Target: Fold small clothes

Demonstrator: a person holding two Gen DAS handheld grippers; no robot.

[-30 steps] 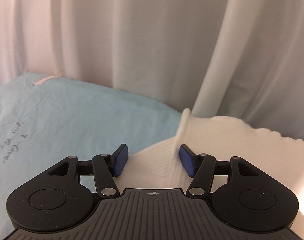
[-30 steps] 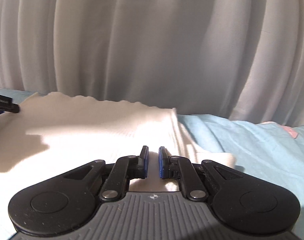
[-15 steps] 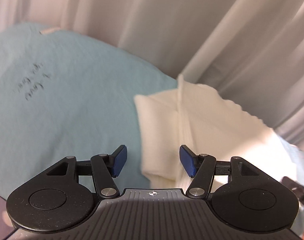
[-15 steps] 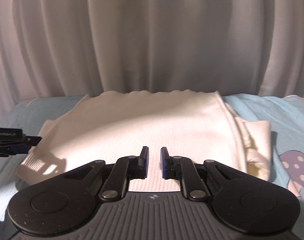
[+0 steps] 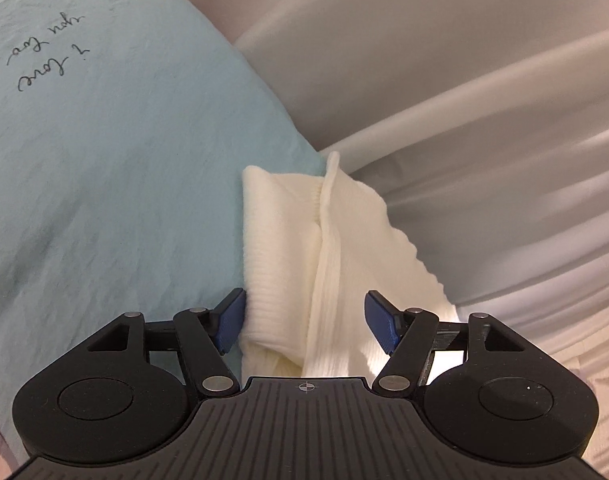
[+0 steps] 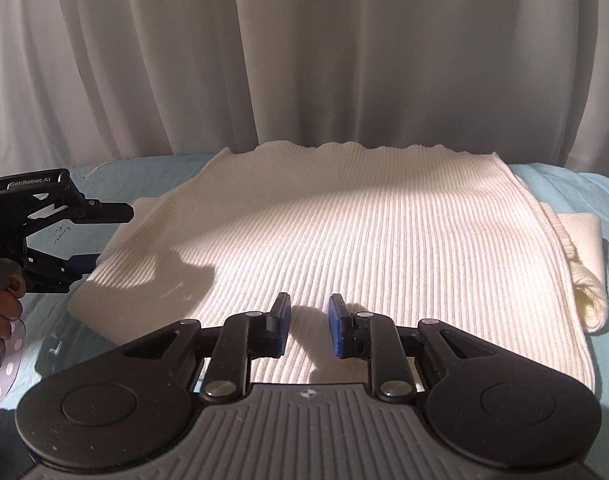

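While both jaws are opening, left gripper (image 5: 304, 316) straddles sweater (image 6: 344, 248) edge w/o pinching; right gripper (image 6: 309, 326) empty.

Ribbed cream knit garment (image 6: 344, 240), matt light-blue cotton sheet (image 5: 124, 180), smooth satiny white curtain (image 6: 304, 60)

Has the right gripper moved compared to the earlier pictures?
Yes. The right gripper has drawn back from the white sweater: measured against the curtain behind, the whole garment now shows ahead of it, where earlier only part did. Its jaws are opening, with nothing between them.
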